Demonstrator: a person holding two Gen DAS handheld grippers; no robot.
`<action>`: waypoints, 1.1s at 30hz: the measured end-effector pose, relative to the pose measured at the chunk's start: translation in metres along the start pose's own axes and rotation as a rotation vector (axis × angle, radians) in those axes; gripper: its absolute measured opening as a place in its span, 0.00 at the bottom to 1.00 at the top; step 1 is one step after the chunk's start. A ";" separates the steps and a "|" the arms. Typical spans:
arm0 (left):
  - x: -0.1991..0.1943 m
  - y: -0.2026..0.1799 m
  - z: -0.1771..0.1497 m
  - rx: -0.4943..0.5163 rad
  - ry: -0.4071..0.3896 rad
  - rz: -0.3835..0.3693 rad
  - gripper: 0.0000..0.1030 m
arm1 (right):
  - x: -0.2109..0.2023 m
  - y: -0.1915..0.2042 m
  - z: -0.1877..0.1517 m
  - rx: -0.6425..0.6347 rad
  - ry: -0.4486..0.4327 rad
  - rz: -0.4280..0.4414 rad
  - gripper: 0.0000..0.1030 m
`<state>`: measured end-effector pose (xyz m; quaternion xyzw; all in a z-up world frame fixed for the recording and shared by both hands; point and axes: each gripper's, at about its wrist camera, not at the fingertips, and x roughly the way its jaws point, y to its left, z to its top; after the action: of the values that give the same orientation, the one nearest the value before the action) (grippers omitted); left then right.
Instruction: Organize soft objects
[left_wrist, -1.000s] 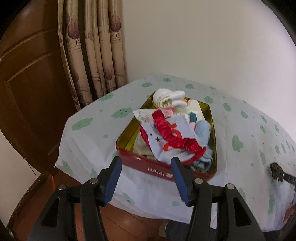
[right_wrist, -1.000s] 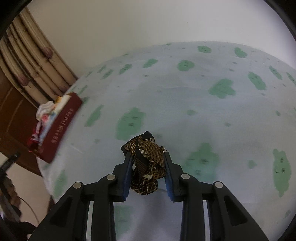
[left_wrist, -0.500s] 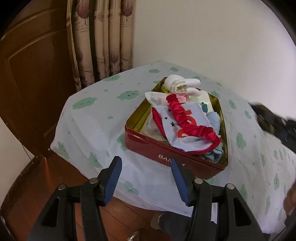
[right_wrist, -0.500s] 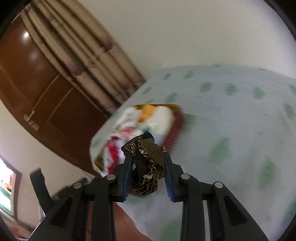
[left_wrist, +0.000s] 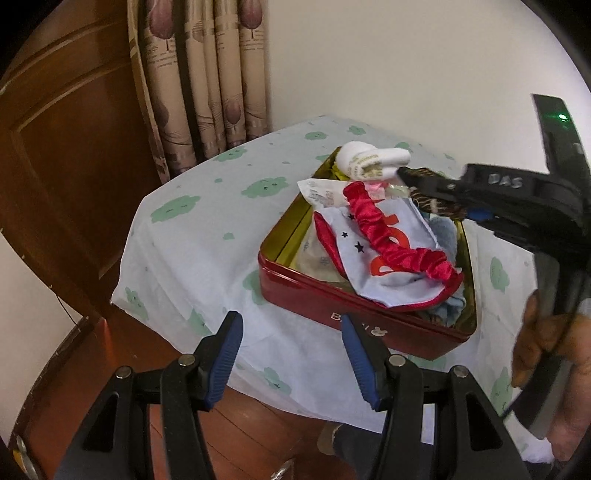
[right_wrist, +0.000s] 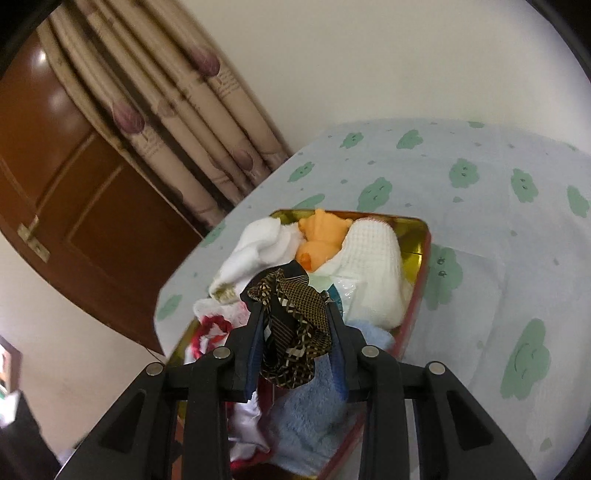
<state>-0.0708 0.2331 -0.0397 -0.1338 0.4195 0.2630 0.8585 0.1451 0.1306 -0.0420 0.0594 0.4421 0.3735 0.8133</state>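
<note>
One brown patterned cloth (right_wrist: 291, 325), bunched, is pinched between the narrow jaws of the right hand-held gripper (right_wrist: 293, 314) and hangs over the red tin (left_wrist: 354, 306), above its far end as the left wrist view shows it (left_wrist: 439, 206). Tin is rectangular, gold inside, packed with soft items: a red scrunchie (left_wrist: 391, 243) lies diagonally on a pale blue printed cloth (left_wrist: 391, 284); a white rolled sock pair (left_wrist: 369, 160) sits at the far end; in the right wrist view a white knitted cloth (right_wrist: 376, 266), an orange soft piece (right_wrist: 321, 240) and a light blue towel (right_wrist: 306, 417) fill the rest. Left hand-held gripper (left_wrist: 291, 354) has its jaws set wide with nothing between them, just short of the tin's near wall, off the table edge. Tin rests on a table covered by a pale cloth with green cloud print (left_wrist: 207, 240). A person's hand (left_wrist: 546, 339) grips the right tool's handle. Beyond: beige curtain (left_wrist: 207, 74), brown wooden door (left_wrist: 66, 155), white wall.
</note>
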 end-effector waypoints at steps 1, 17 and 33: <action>0.000 -0.001 0.000 0.004 -0.002 0.000 0.55 | 0.000 0.000 -0.001 -0.010 -0.005 -0.012 0.31; -0.012 0.000 0.004 0.044 -0.077 -0.006 0.55 | -0.076 0.027 -0.024 -0.198 -0.234 -0.158 0.93; -0.061 -0.001 0.002 0.072 -0.285 -0.093 0.55 | -0.164 0.073 -0.104 -0.249 -0.554 -0.447 0.99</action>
<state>-0.0997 0.2127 0.0097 -0.0836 0.2956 0.2241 0.9249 -0.0290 0.0507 0.0373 -0.0391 0.1584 0.2076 0.9645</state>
